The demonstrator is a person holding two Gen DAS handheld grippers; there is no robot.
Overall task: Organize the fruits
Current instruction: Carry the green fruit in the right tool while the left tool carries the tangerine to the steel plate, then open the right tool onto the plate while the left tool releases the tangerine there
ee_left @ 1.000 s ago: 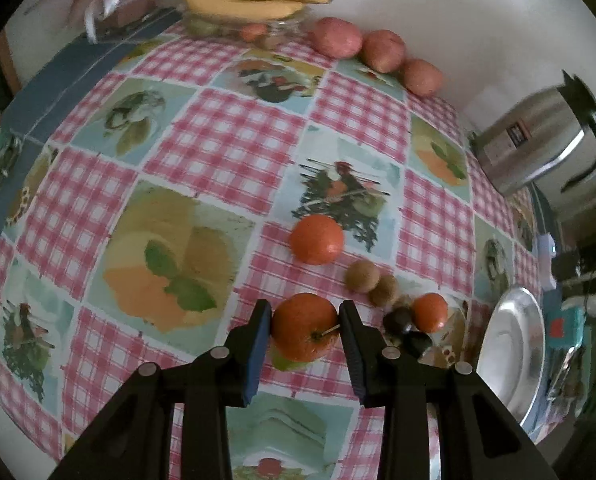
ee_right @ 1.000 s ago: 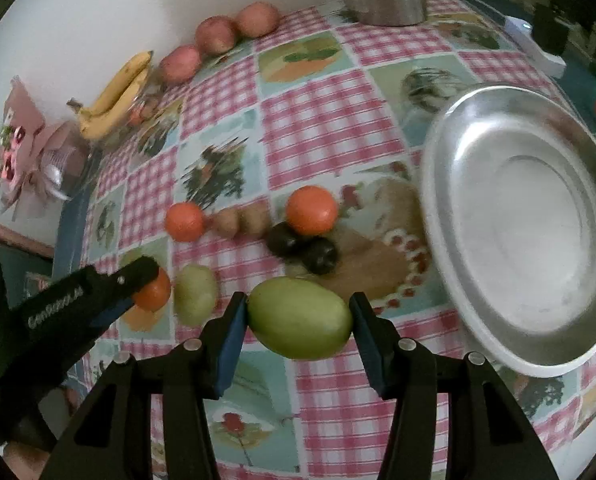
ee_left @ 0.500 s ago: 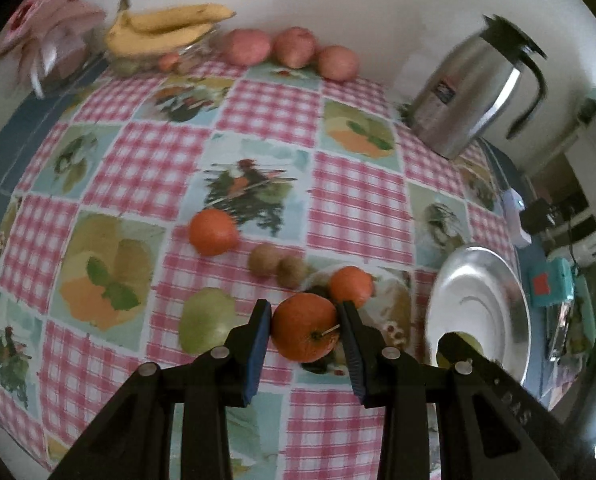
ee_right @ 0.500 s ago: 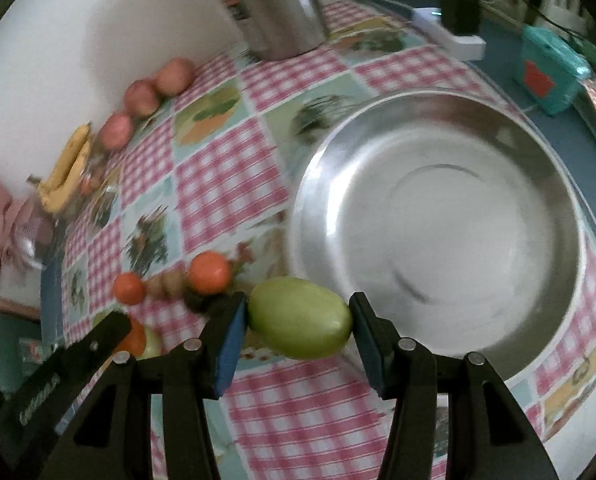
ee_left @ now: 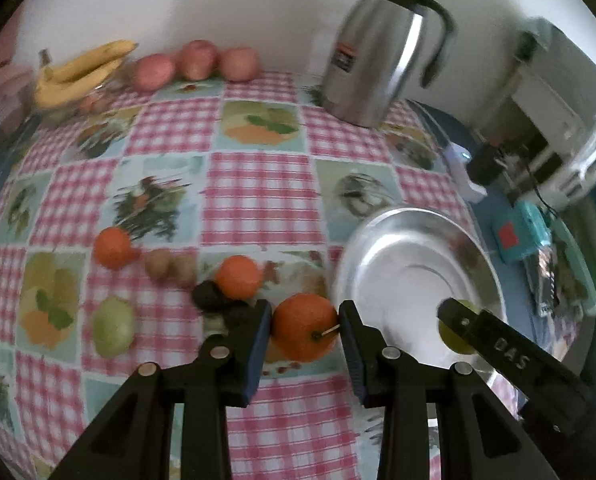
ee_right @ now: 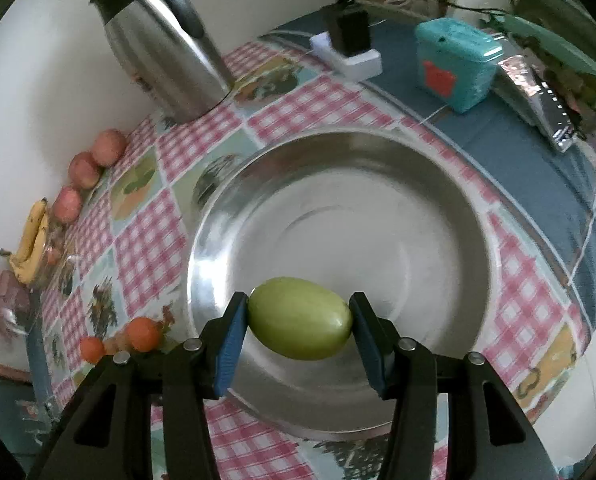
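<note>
**Both grippers carry fruit at the metal bowl**

Our right gripper (ee_right: 299,322) clamps a green mango (ee_right: 300,318) above the near part of the steel bowl (ee_right: 470,216). Our left gripper (ee_left: 305,330) grips an orange (ee_left: 304,332) over the tablecloth (ee_left: 257,188), just left of the bowl. Other fruits lie farther left, near a second green mango (ee_left: 113,330).

steel bowl (ee_right: 438,184) interior bare, kettle (ee_right: 165,44) behind
</note>
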